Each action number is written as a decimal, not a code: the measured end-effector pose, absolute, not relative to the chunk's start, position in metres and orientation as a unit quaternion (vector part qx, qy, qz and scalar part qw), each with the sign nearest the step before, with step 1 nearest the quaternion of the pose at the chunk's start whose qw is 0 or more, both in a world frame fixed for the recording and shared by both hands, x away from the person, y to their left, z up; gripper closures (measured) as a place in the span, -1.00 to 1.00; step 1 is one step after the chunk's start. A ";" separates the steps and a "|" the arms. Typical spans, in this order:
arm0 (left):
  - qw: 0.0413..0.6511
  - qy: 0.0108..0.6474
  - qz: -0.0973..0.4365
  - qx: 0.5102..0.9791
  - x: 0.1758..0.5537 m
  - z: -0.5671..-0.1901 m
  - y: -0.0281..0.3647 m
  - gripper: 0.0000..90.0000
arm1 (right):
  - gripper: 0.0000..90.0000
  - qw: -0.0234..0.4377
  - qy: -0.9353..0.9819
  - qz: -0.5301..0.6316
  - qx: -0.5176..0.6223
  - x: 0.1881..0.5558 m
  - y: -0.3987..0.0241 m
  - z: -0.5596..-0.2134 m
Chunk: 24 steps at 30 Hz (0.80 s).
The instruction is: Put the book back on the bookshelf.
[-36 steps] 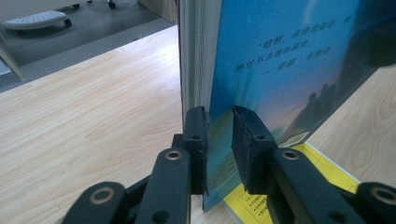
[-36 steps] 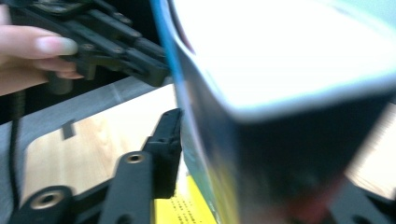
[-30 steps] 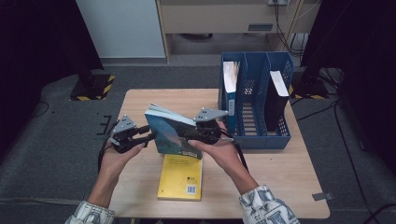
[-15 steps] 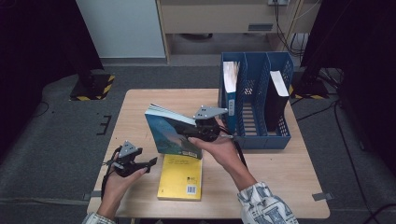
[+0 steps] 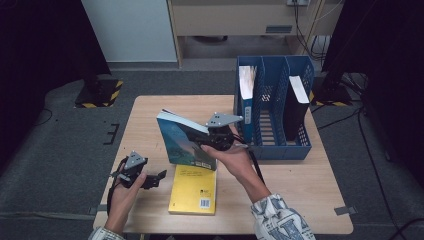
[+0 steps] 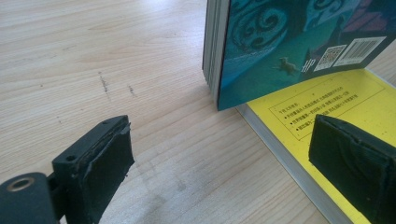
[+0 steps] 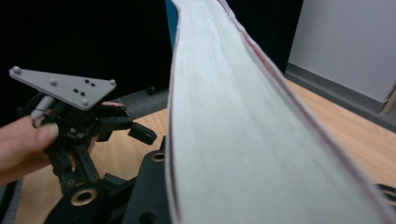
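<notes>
The left gripper (image 5: 152, 179) has let go of the teal book (image 5: 186, 142) and dropped low over the table (image 5: 150, 115), jaws just opened wide. The right gripper (image 5: 216, 141) clamps the book upright above the yellow book (image 5: 194, 190).

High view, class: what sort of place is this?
Probably a lab or office work area: a pale wooden table, a blue plastic file rack holding books, and black-and-yellow floor-stand bases on grey carpet.
</notes>
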<state>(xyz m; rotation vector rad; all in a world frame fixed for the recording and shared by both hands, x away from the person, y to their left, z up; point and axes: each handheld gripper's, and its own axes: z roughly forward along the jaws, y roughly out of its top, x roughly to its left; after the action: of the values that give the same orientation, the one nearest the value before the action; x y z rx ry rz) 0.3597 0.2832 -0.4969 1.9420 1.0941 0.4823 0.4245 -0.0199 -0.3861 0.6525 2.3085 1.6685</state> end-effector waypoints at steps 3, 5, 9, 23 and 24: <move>0.423 0.435 0.191 0.771 0.359 -0.497 0.286 -0.88 | 0.61 0.119 0.784 0.568 0.222 0.425 -0.020 -0.386; 0.422 0.439 0.189 0.771 0.360 -0.498 0.287 -0.88 | 0.63 0.122 0.783 0.566 0.227 0.426 -0.020 -0.386; 0.416 0.443 0.186 0.772 0.361 -0.501 0.289 -0.88 | 0.64 0.125 0.779 0.565 0.243 0.427 -0.021 -0.384; 0.392 0.455 0.184 0.778 0.365 -0.507 0.293 -0.87 | 0.64 0.128 0.776 0.555 0.272 0.422 -0.029 -0.373; 0.390 0.456 0.184 0.779 0.365 -0.508 0.293 -0.87 | 0.64 0.126 0.775 0.555 0.276 0.422 -0.030 -0.372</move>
<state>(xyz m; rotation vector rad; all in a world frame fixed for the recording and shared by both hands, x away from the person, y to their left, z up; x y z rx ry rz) 0.3653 0.2929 -0.5077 1.9791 1.1578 0.4675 0.4222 -0.0299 -0.3719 0.8026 2.2557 1.6166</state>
